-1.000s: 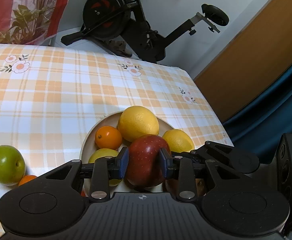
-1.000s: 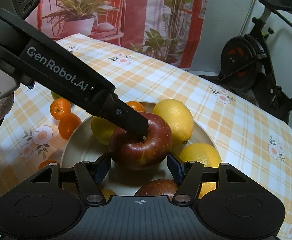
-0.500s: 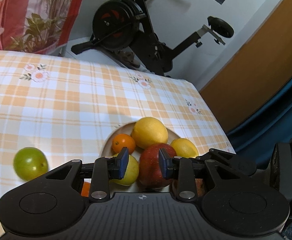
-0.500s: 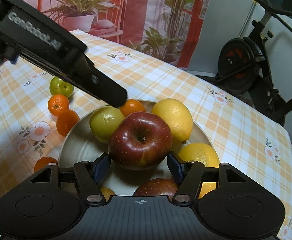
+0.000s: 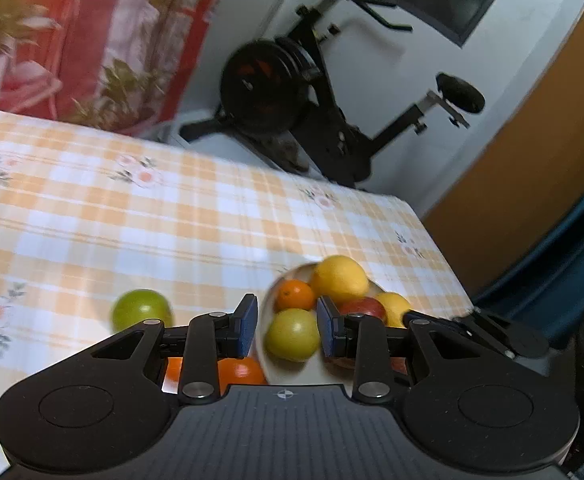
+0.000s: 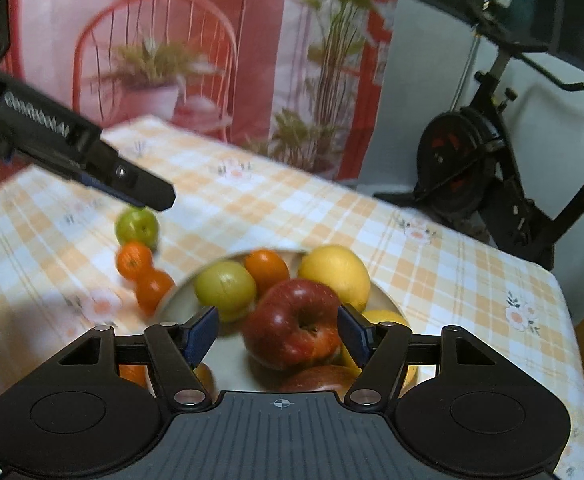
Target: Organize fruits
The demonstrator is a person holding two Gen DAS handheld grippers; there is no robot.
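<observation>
The red apple (image 6: 294, 322) sits in the plate (image 6: 180, 290) on the bench (image 6: 432, 264) among other fruit. The right gripper (image 6: 280, 334) has jaws opening, clear of the apple. The left gripper (image 5: 287, 325) has jaws clenched, empty.

My left camera rides just behind my left gripper (image 5: 287, 330), looking down and forward along its fingers across the checked tablecloth (image 5: 132, 216) toward the exercise bike (image 5: 292, 92). My right camera sits likewise behind my right gripper (image 6: 278, 334), closer over the plate (image 6: 180, 292). Both views share the plate, the red apple (image 6: 294, 328), the loose green fruit (image 6: 137, 226) and the bike.
</observation>
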